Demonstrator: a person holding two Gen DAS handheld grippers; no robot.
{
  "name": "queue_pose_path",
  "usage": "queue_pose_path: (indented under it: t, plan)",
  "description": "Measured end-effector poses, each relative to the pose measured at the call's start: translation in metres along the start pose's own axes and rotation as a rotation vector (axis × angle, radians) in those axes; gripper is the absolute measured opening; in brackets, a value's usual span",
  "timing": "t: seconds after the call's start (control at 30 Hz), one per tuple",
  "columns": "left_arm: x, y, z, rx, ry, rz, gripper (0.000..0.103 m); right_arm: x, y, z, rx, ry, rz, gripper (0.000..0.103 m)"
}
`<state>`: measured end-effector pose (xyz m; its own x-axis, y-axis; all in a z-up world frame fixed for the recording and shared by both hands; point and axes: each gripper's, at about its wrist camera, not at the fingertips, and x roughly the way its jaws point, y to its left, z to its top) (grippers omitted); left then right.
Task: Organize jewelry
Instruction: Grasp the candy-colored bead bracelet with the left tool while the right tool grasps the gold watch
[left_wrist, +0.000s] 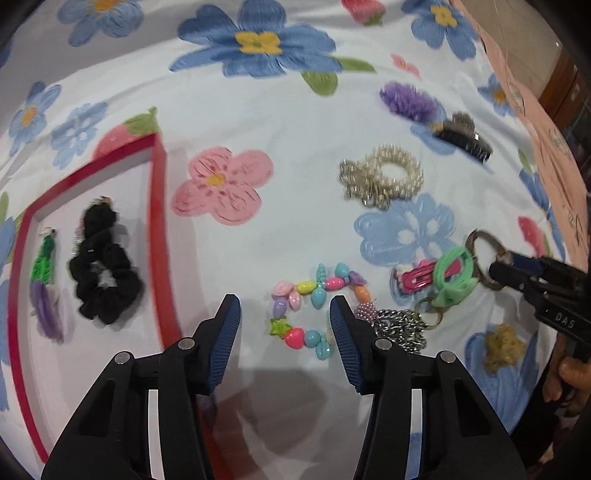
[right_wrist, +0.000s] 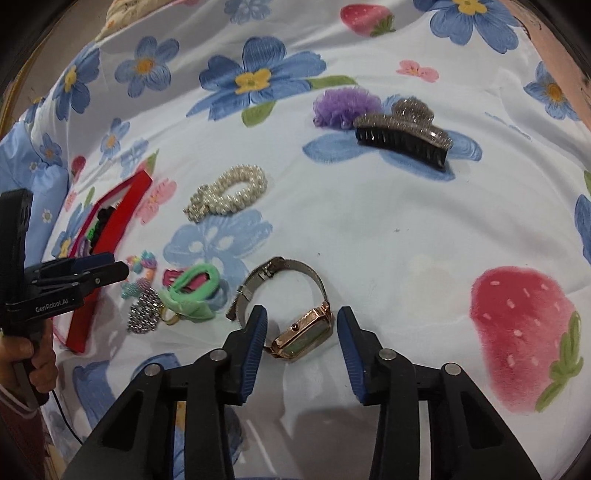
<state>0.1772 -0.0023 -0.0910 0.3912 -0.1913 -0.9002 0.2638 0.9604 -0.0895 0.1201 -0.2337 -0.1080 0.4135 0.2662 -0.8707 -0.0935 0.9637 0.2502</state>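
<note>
The left tongs (left_wrist: 285, 314) stand apart, straddling the bead bracelet (left_wrist: 317, 310) for a lift toward the red tray (left_wrist: 159, 221) on their left; the right tongs (right_wrist: 300, 325) gape around the watch (right_wrist: 303, 336), pads not yet touching; everything lies on the bedsheet (right_wrist: 369, 221).

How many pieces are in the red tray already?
2: a black scrunchie near the red tray middle, and a green-and-purple piece to its left. The tray's near end is cut off, so more may be hidden.

Home bedroom, flower-and-strawberry printed bedsheet (right_wrist: 369, 229) spread over a soft bed, pink cloth (left_wrist: 546, 147) alongside
</note>
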Motion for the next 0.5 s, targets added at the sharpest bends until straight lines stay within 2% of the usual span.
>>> queue_pose_path:
  t: [0.03, 0.1, 0.2, 0.27, 0.33, 0.37, 0.5]
  plan:
    - [0.004, -0.002, 0.000, 0.008, 0.007, 0.002, 0.049, 0.001, 0.000, 0.000, -0.002, 0.000, -0.001, 0.038]
    - [0.009, -0.006, 0.000, 0.029, 0.011, 0.014, 0.050, 0.003, 0.000, 0.001, -0.005, -0.005, -0.009, 0.030]
    - [0.009, -0.007, 0.001, 0.038, 0.005, 0.005, 0.046, 0.005, -0.001, 0.003, -0.009, -0.012, -0.012, 0.029]
    - [0.009, -0.008, 0.000, 0.048, 0.004, -0.019, 0.026, 0.005, 0.001, 0.004, -0.021, -0.024, -0.025, 0.027]
    - [0.007, -0.009, 0.000, 0.057, 0.002, -0.041, 0.011, 0.005, 0.002, 0.005, -0.017, -0.033, -0.028, 0.010]
    - [0.005, -0.008, 0.001, 0.050, 0.000, -0.059, 0.011, 0.005, 0.001, 0.006, -0.012, -0.036, -0.027, 0.007]
    - [-0.008, -0.002, -0.003, 0.000, -0.032, -0.114, 0.011, 0.003, 0.003, 0.008, -0.008, -0.047, -0.012, 0.007]
